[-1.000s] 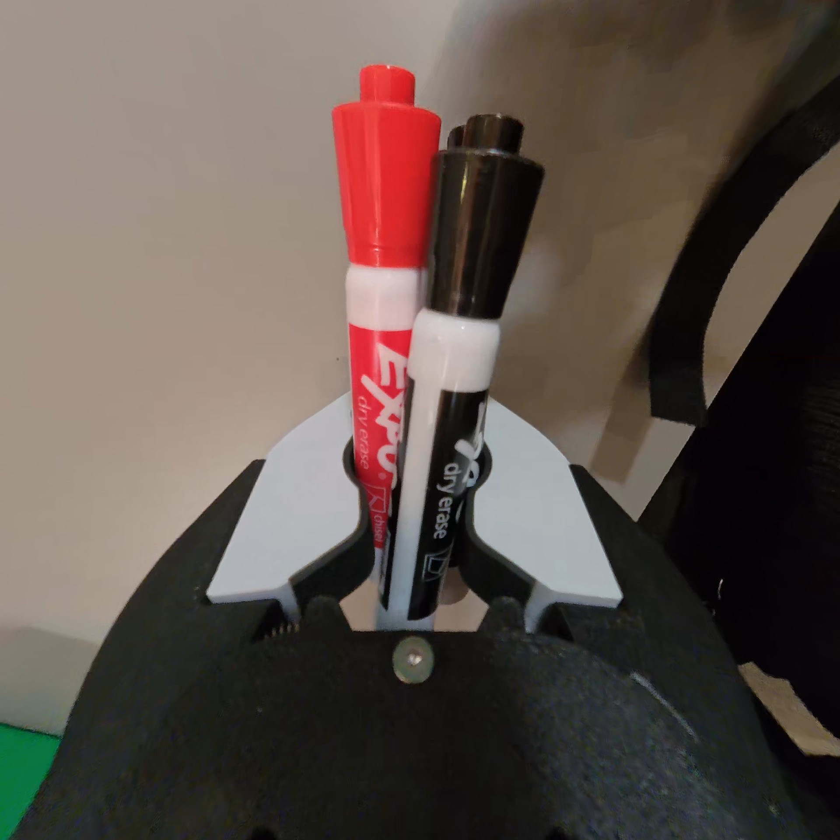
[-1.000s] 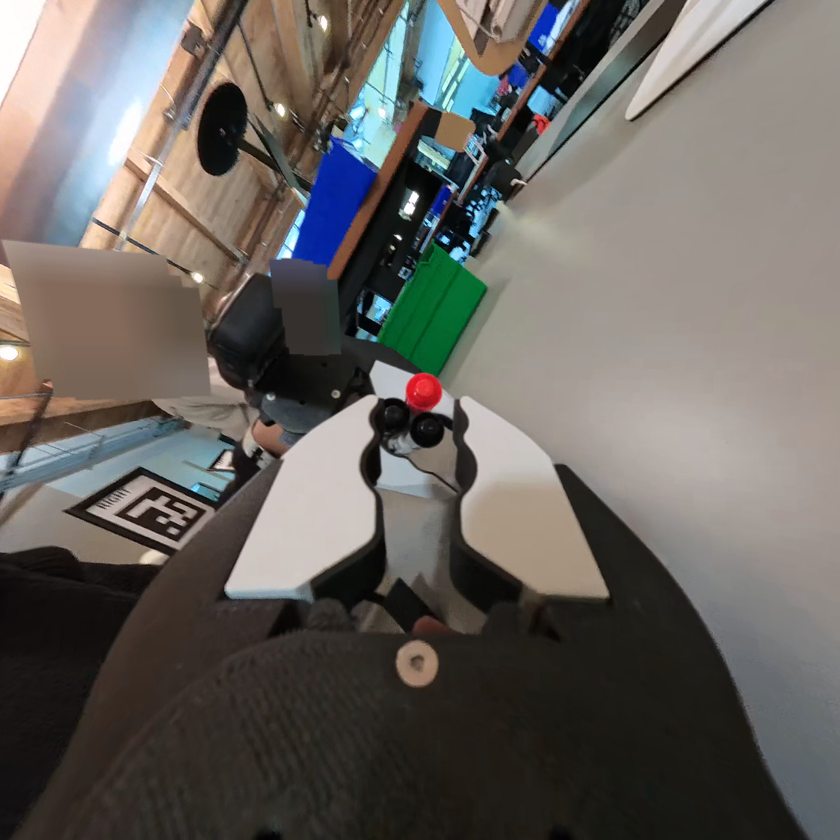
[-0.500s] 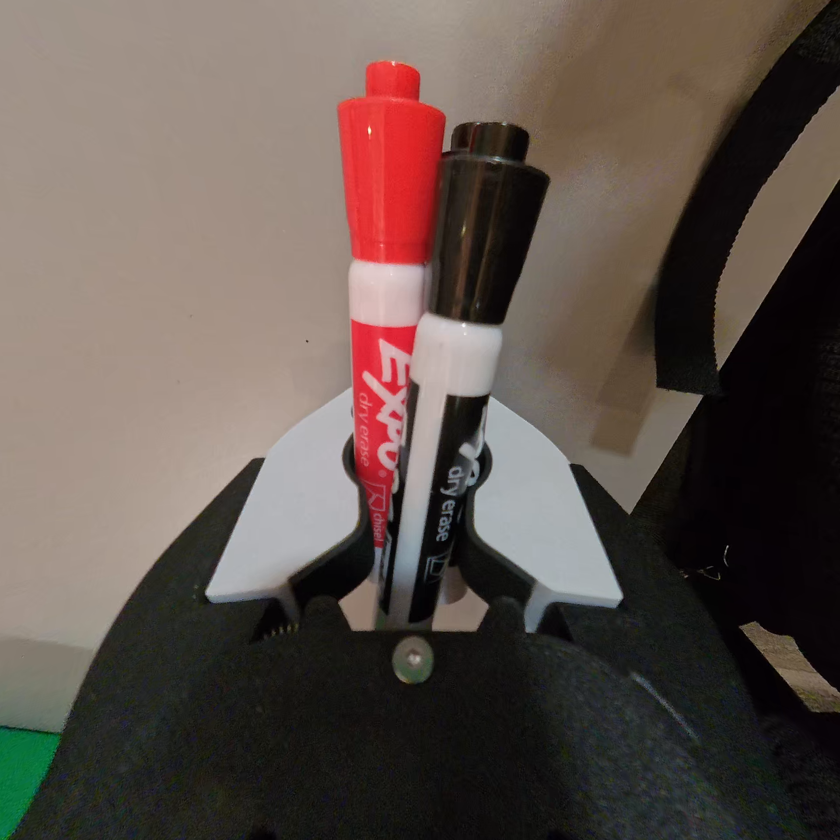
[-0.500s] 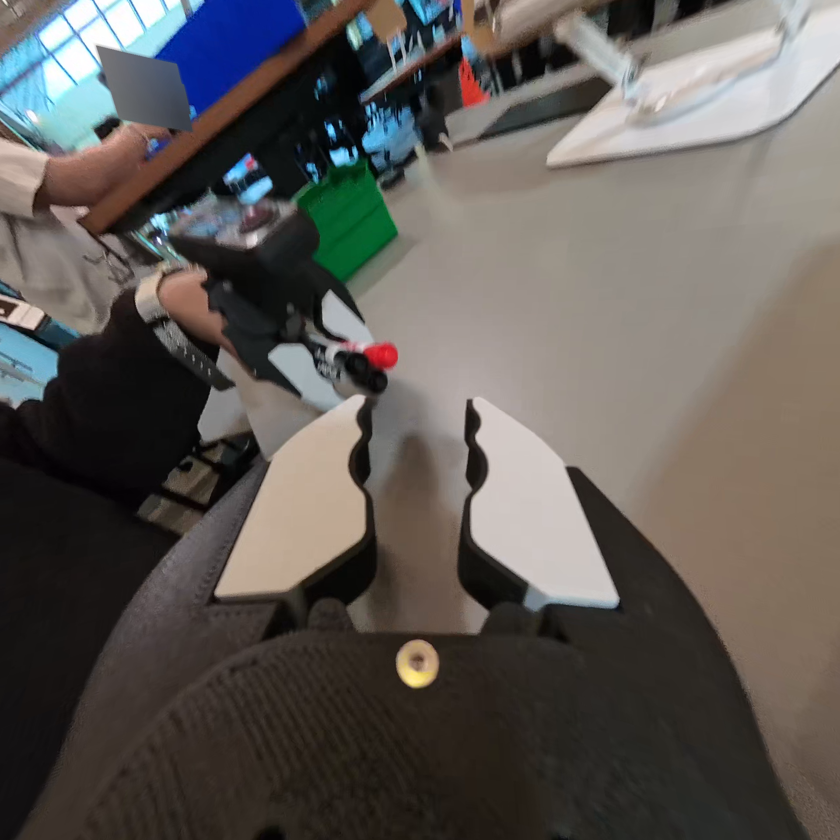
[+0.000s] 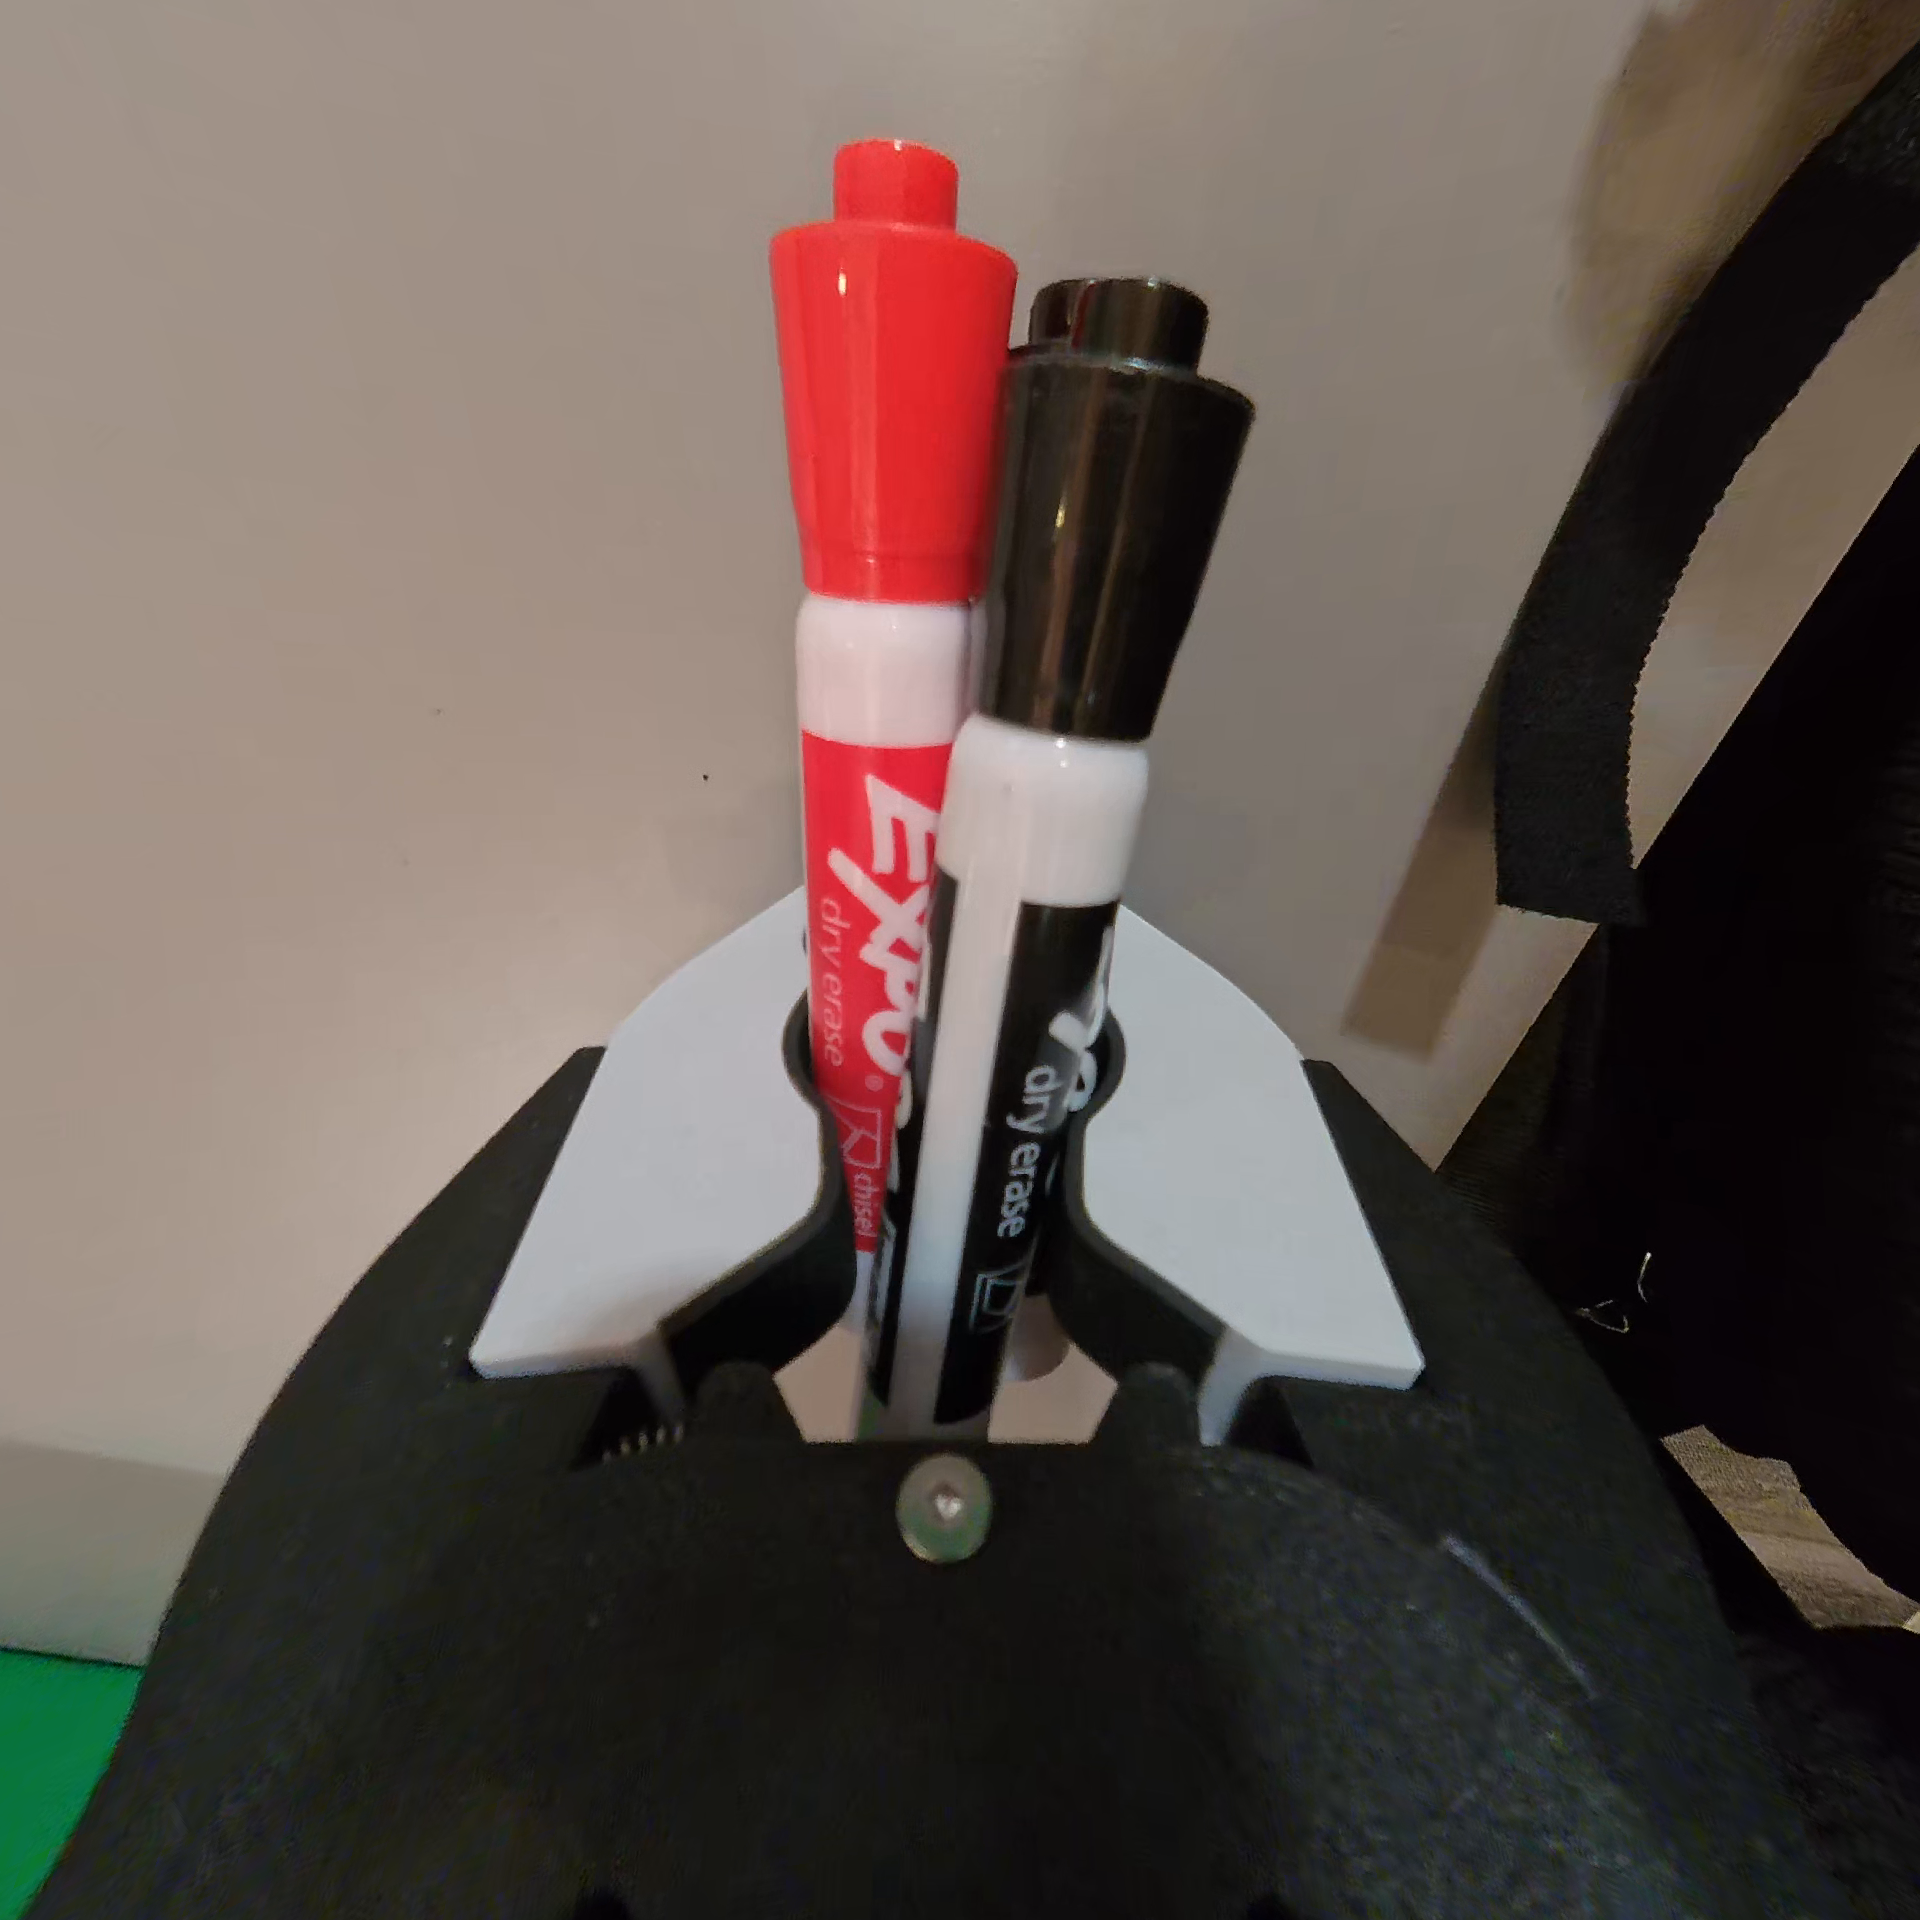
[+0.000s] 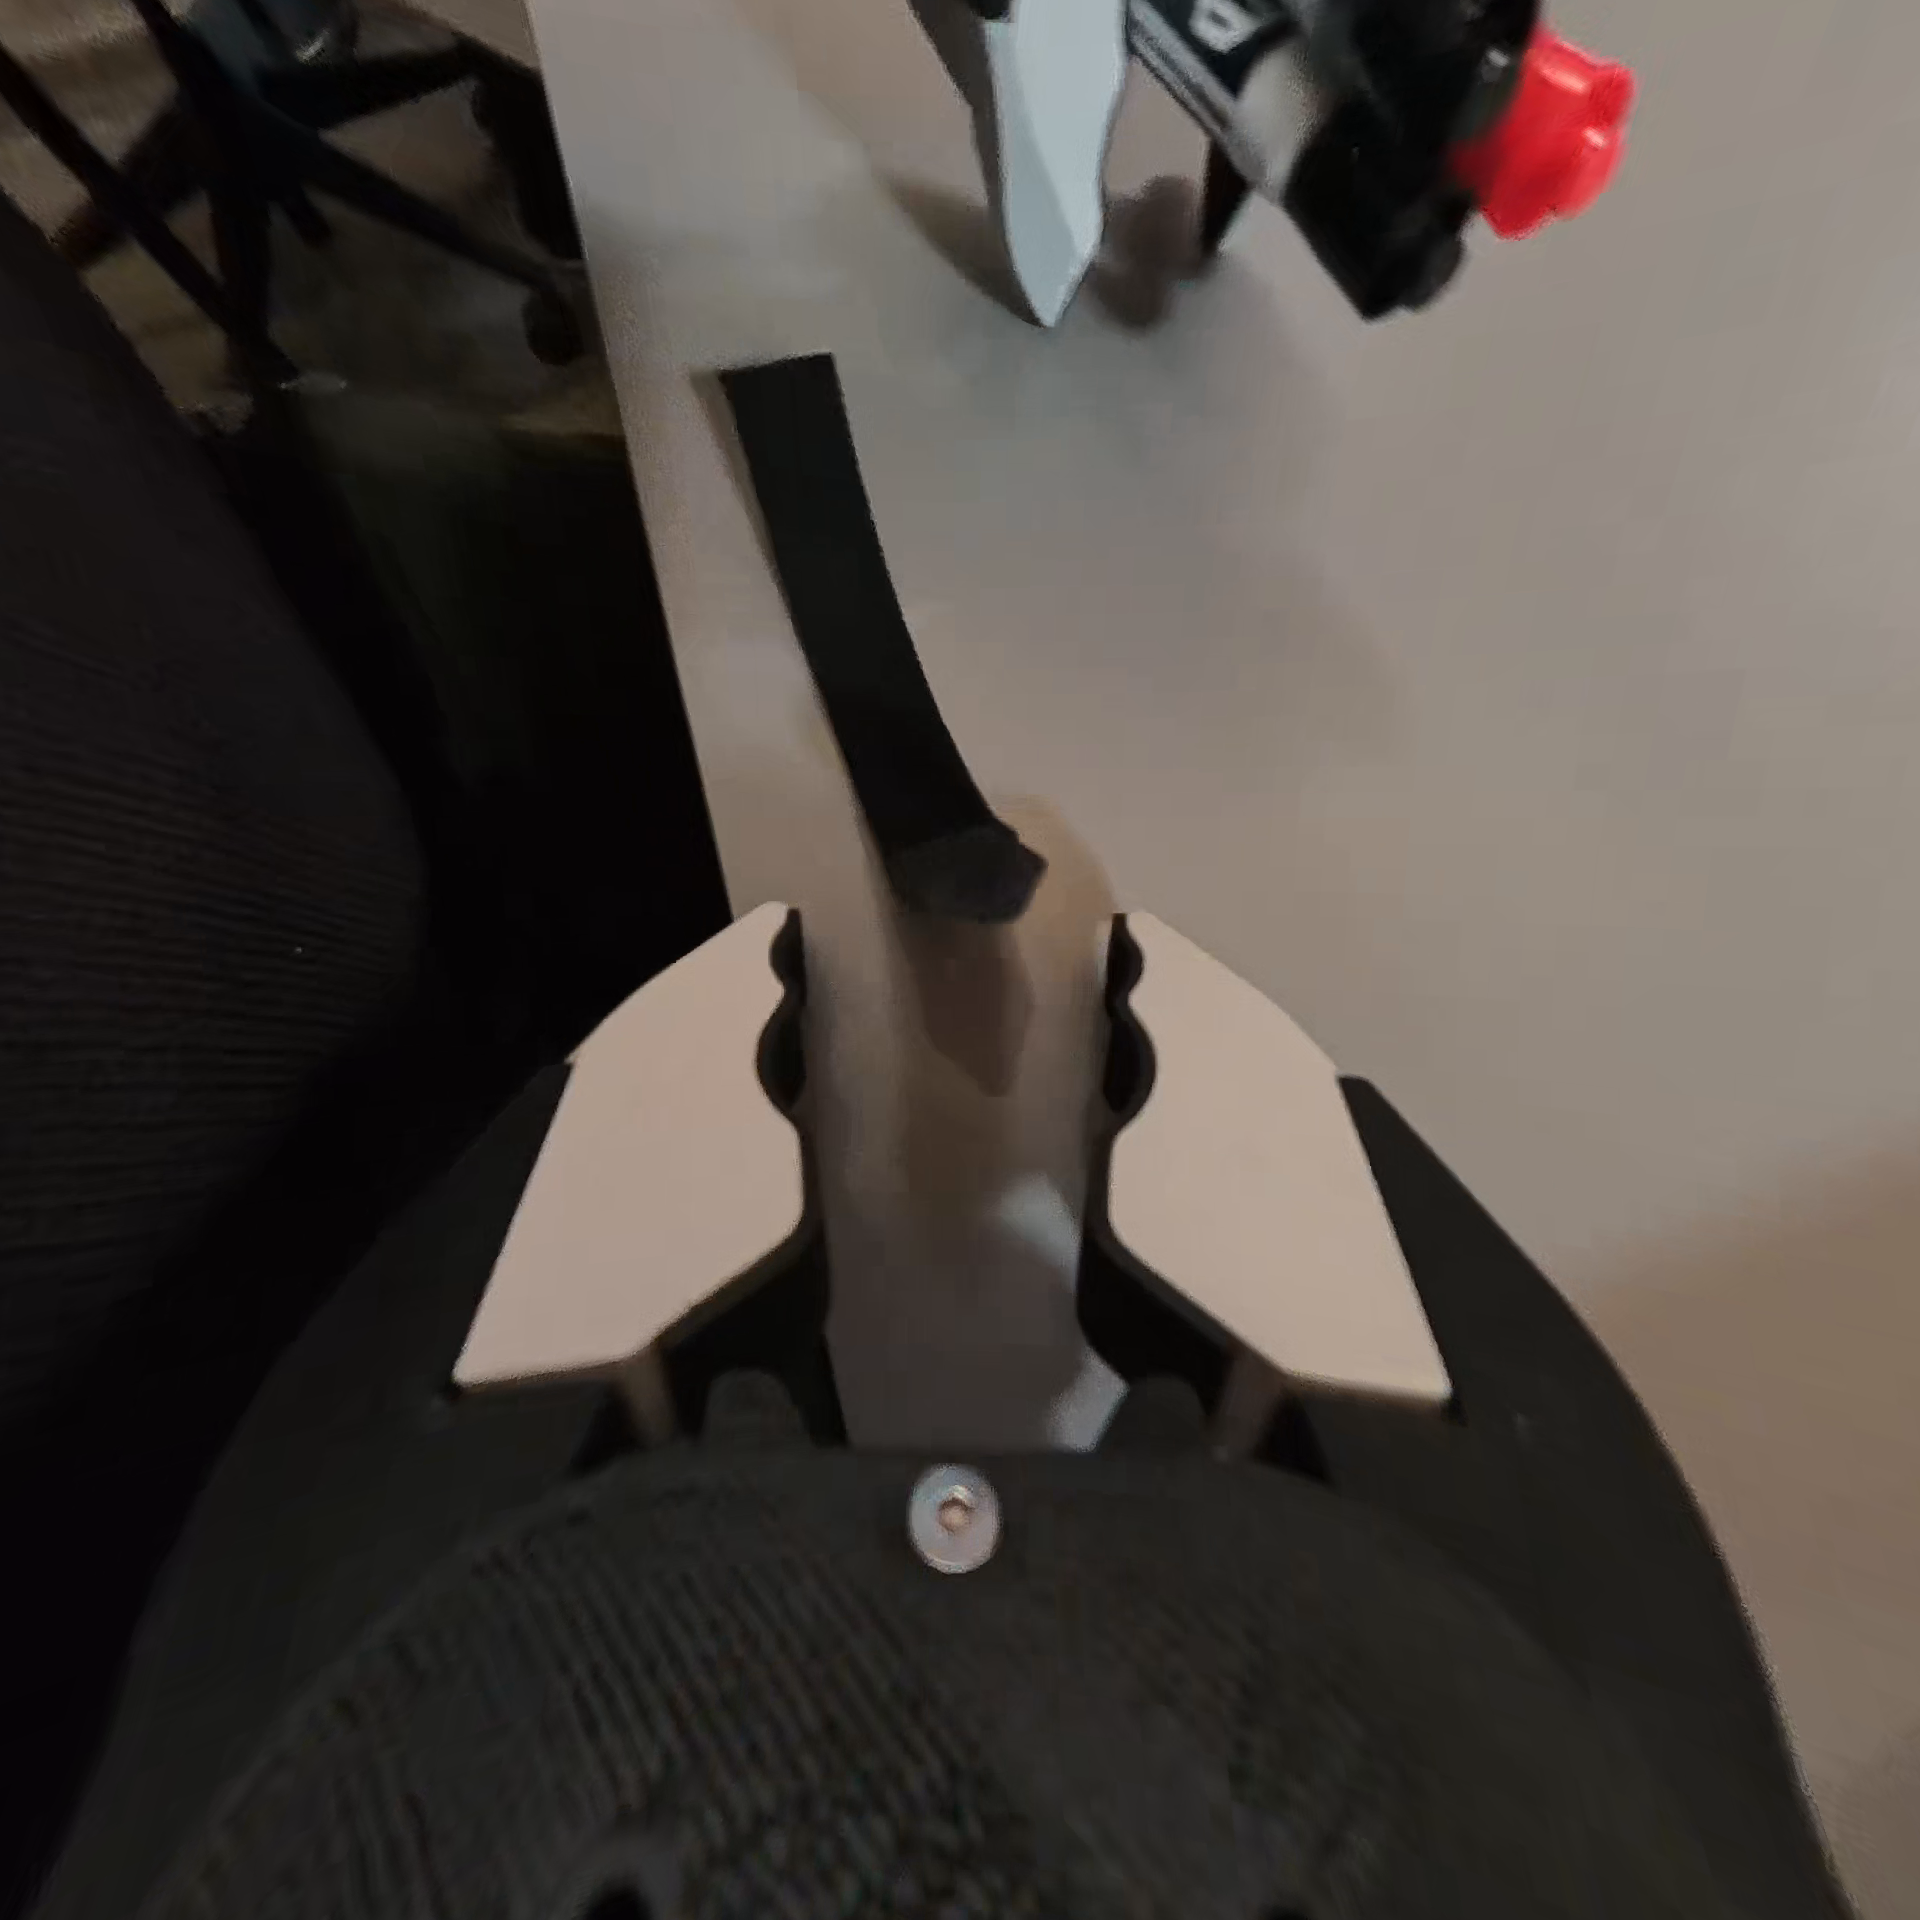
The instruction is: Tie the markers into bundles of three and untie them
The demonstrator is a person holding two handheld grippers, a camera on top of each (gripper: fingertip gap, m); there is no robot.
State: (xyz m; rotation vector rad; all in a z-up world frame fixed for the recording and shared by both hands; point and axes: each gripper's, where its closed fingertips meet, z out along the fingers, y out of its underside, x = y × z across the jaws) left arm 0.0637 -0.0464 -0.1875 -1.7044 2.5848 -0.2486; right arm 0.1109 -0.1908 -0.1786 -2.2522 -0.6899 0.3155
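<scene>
Smooth grey tabletop [image 6: 1351,727], curled fuzzy black strap [image 6: 862,644], glossy clamped markers [image 5: 977,831]

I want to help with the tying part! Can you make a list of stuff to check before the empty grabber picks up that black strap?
1. Left gripper shut on the markers: ok.
2. Three markers held, red marker, black marker and another black cap behind: ok.
3. Right gripper open and empty: ok.
4. Black strap lying on the table, near end just ahead of the right gripper: ok.
5. Strap end between the fingers: not ok, it lies beyond the tips.
6. Strap long enough to wrap the bundle: cannot tell.
</scene>
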